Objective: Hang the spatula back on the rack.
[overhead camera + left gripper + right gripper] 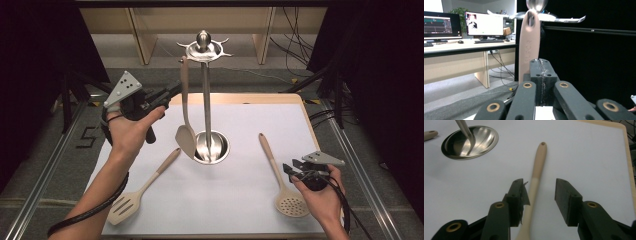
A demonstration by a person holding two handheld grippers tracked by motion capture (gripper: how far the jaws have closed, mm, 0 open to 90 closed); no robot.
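Fingers of the left gripper were pressed together with nothing between them, raised off the bench just beside the beige handle of the hanging spoon. In the left gripper view that handle rose straight behind the closed fingers, its hole caught on a hook of the steel utensil stand. The stand's round base sat mid-bench, and the spoon's bowl hung low against its near rim.

Fingers of the right gripper were spread wide and empty, low over the white sheet at the bench's right side. In the right gripper view the skimmer's handle ran up between them, closer to the left finger than to the right one; I could not tell whether it touched. The skimmer lay flat, its perforated head near the person's right hand.

A slotted turner lay on the left, handle angled toward the stand's base, beside the left forearm. Beyond the bench stood desks with lit monitors.
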